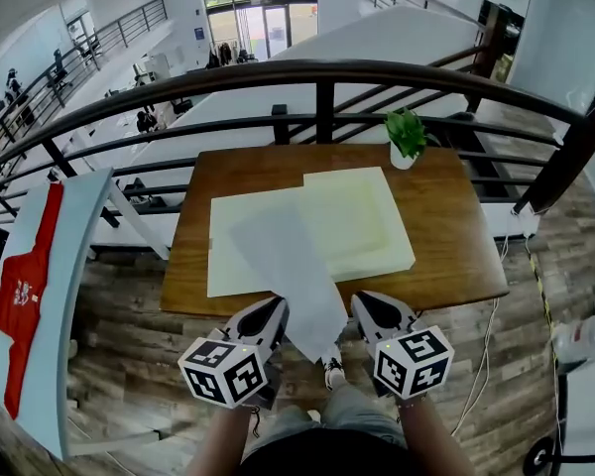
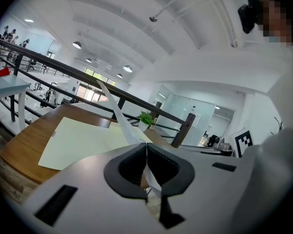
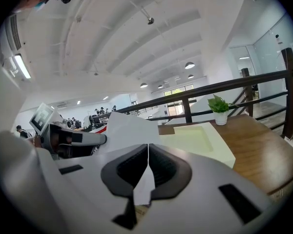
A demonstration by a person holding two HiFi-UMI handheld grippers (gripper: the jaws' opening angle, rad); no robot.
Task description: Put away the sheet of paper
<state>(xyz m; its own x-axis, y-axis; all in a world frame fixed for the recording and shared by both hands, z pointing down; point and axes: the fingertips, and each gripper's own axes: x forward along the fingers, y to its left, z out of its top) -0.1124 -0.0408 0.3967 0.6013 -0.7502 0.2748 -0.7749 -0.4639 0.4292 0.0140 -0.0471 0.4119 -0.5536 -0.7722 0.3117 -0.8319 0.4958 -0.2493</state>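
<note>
A white sheet of paper (image 1: 290, 266) hangs between my two grippers over the front edge of the wooden table (image 1: 456, 256), its far end above the cream things on the table. My left gripper (image 1: 275, 310) is shut on the sheet's left edge, and the paper (image 2: 118, 115) rises edge-on from its closed jaws (image 2: 146, 147). On the right edge my right gripper (image 1: 359, 307) is shut, the paper (image 3: 132, 128) spreading out to the left beyond its jaws (image 3: 148, 149). Both grippers sit just off the table's near edge.
A shallow cream tray (image 1: 362, 216) lies on the table beside a flat cream board (image 1: 233, 251). A small potted plant (image 1: 407, 135) stands at the back right. A dark railing (image 1: 317, 72) runs behind the table. A white table with a red cloth (image 1: 30, 276) is at the left.
</note>
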